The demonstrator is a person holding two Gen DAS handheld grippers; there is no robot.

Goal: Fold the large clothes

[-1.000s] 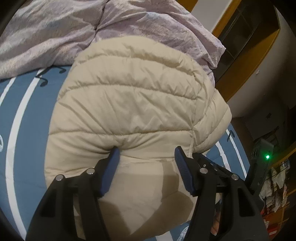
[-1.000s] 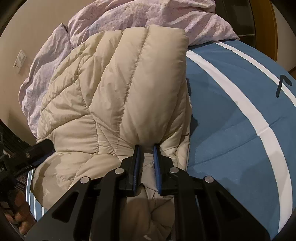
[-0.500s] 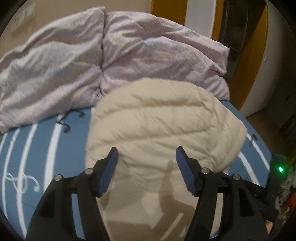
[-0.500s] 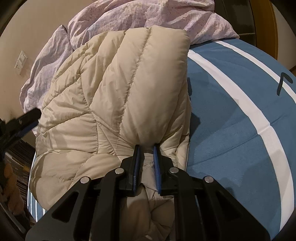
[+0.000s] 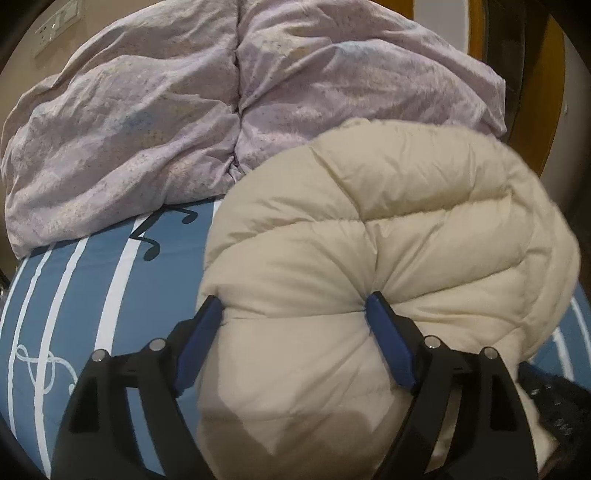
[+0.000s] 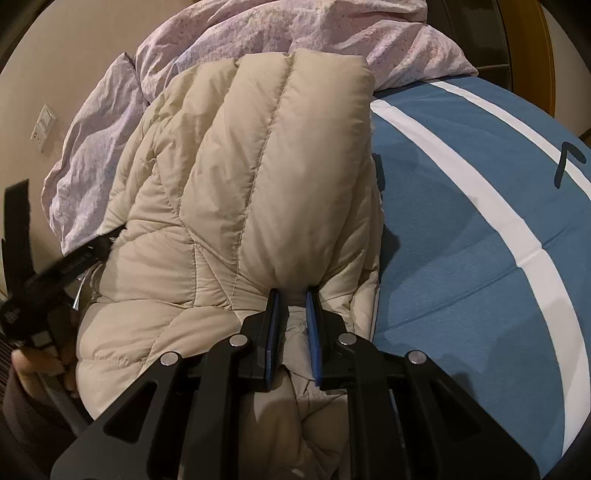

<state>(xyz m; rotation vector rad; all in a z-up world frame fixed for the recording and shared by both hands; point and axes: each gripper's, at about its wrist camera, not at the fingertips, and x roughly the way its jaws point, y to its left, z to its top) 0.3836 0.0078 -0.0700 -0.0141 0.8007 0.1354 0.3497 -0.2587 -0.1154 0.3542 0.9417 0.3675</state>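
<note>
A cream quilted puffer jacket [image 5: 388, 251] lies folded in a thick bundle on the blue striped bedsheet [image 5: 92, 280]. My left gripper [image 5: 293, 310] is open, its blue-padded fingers straddling the bundle's near edge and pressing into it. In the right wrist view the jacket [image 6: 251, 177] fills the middle. My right gripper [image 6: 293, 299] is shut on a fold of the jacket at its near edge. The left gripper [image 6: 92, 247] shows at the left edge of that view, against the jacket's side.
A crumpled lilac duvet [image 5: 184, 110] is heaped at the head of the bed, just behind the jacket; it also shows in the right wrist view [image 6: 295, 33]. The blue sheet [image 6: 480, 221] extends to the right. A wall socket [image 5: 55, 26] and wooden door frame [image 5: 554, 92] lie beyond.
My left gripper lifted and pulled back from the jacket, then came down again with its open fingers pressing the bundle's near left edge. My right gripper stayed shut on the jacket.
</note>
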